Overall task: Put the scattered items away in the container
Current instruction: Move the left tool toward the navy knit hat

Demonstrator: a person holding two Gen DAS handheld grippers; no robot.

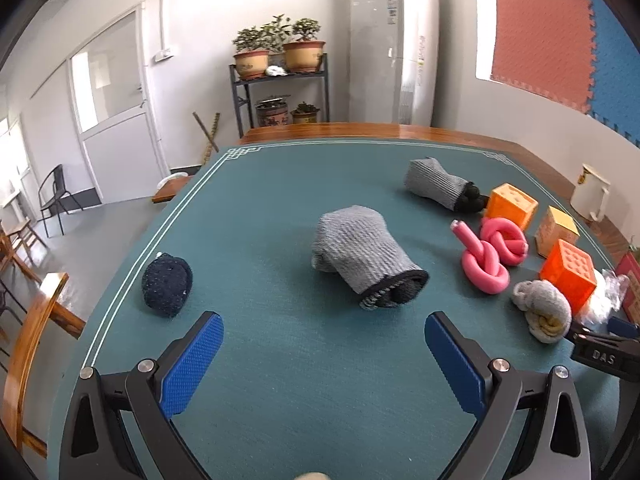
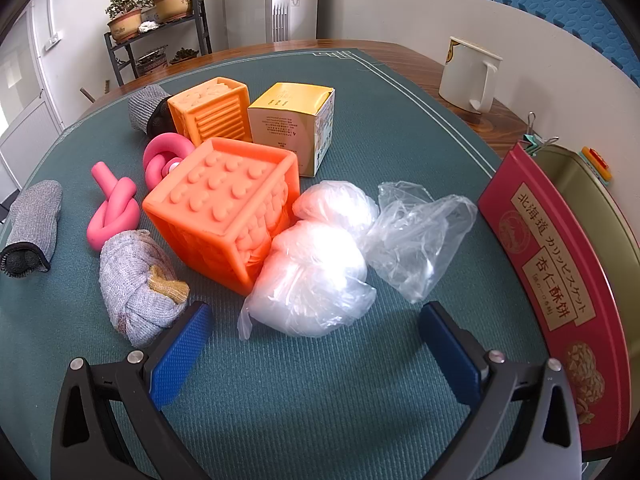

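You are at the very start of the tidying, by the look of it: nothing is lifted yet, and every loose item lies on the green felt table mat. Your left gripper has its blue pads spread wide with only bare mat between them, and it points at the large grey ribbed rolled sock lying just ahead, with a dark navy knitted bundle off to its left and a second grey ribbed roll further back. Your right gripper is equally wide open and empty, hovering just short of the crumpled clear plastic bags. Beside them sit the bright orange studded rubber cube, a pale grey sock ball with a yellow toe almost touching your left pad, a knotted pink foam tube, a second lighter orange cube and a yellow-topped cardboard box. The container, a red biscuit tin with a gold interior, stands at the right edge of the table, close to the right gripper. The sensible next move is to lower the right gripper over the nearest plastic bag, pinch it gently since it will crumple and slip, then carry it rightward over the tin's rim. The left can close on the big grey sock.
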